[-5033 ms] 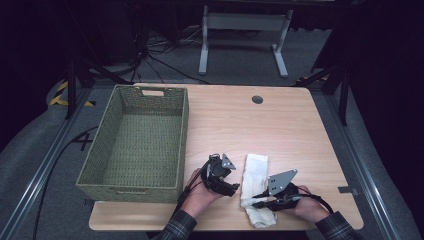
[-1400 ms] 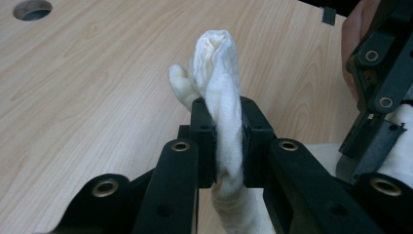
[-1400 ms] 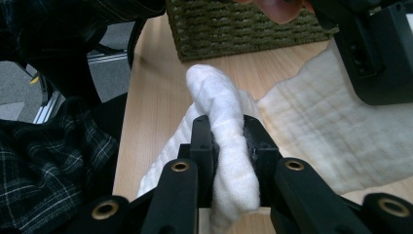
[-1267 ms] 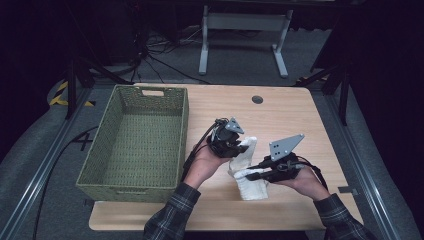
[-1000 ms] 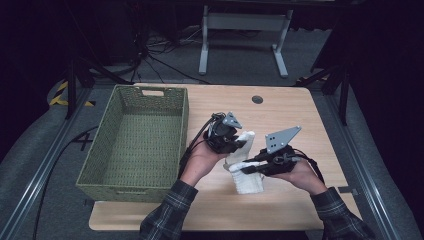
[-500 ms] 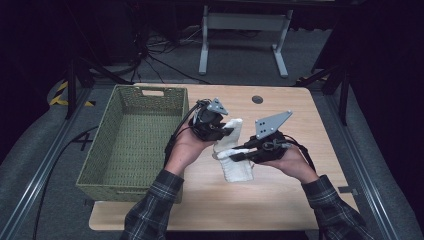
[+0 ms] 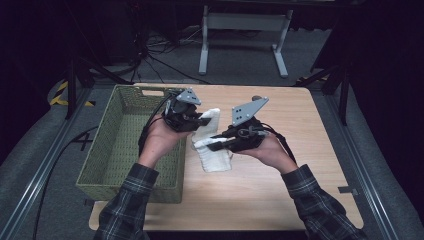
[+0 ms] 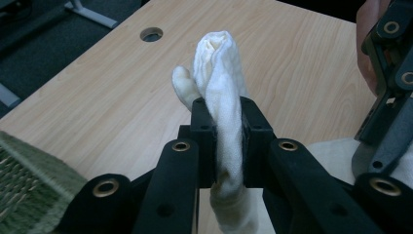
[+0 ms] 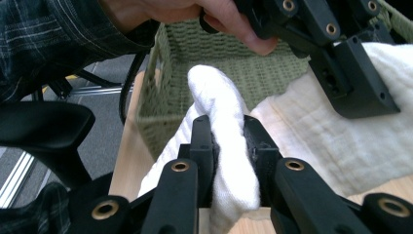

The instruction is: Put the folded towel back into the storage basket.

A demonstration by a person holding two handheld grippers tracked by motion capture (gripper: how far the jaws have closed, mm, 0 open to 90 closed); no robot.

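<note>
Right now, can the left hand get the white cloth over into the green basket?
Probably yes. The left claw is shut on the white cloth right beside the green basket, whose top is open. But the right claw grips the cloth too, so it must come along or let go.

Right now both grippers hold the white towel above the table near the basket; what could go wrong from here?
1. The left gripper pinches only a narrow bunched fold of the white towel, so that fold may slip out.
2. The towel's lower end hangs loose below the right gripper; it might catch on the rim of the green woven basket instead of clearing it.
3. The two grippers are close together and could bump each other.
</note>
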